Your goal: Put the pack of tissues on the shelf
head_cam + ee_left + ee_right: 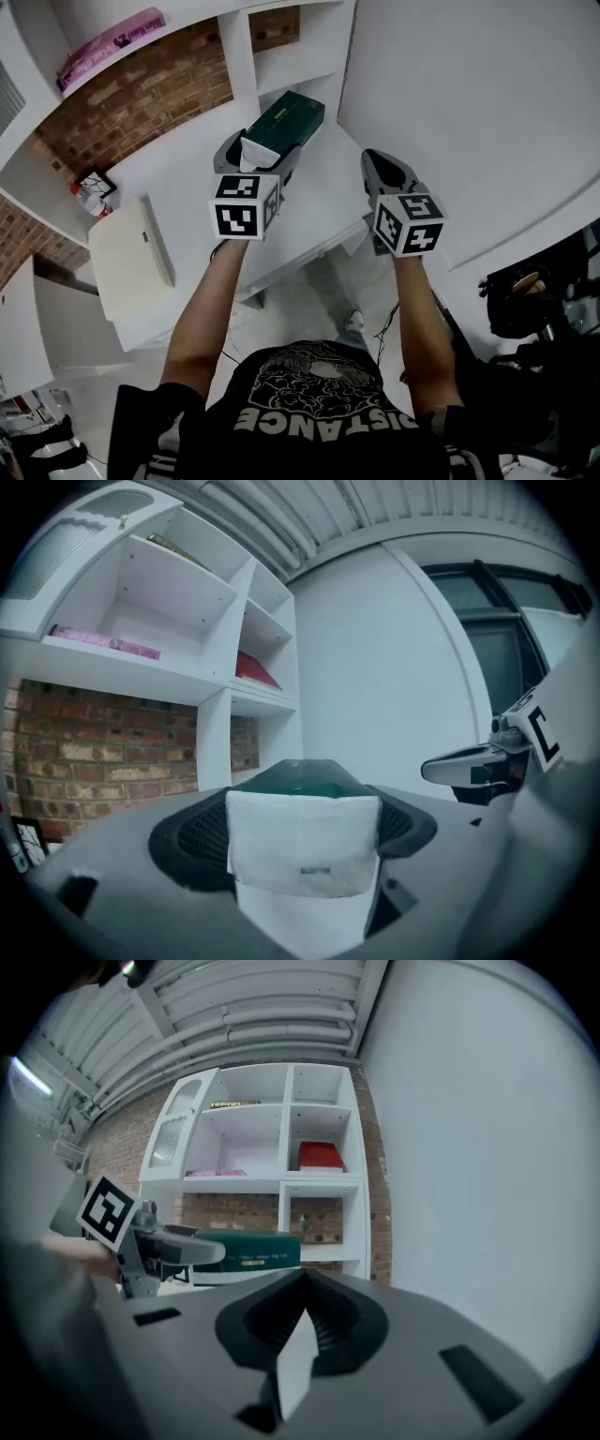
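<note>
The pack of tissues (287,119) is a dark green block with a white end. My left gripper (260,157) is shut on that end and holds the pack up over the white counter (178,178), pointing at the white shelf unit (251,58). In the left gripper view the pack (300,776) fills the space between the jaws of the left gripper (302,829). My right gripper (379,167) hangs to its right, shut and empty. The right gripper view shows its closed tips (302,1285), with the pack (251,1249) and the left gripper (167,1247) beyond them, in front of the shelf unit (281,1185).
A pink packet (109,45) lies on an upper shelf, and a red item (321,1156) fills another compartment. A cream box (131,255) and a small framed object (94,191) sit on the counter at left. A white wall (469,112) stands close on the right.
</note>
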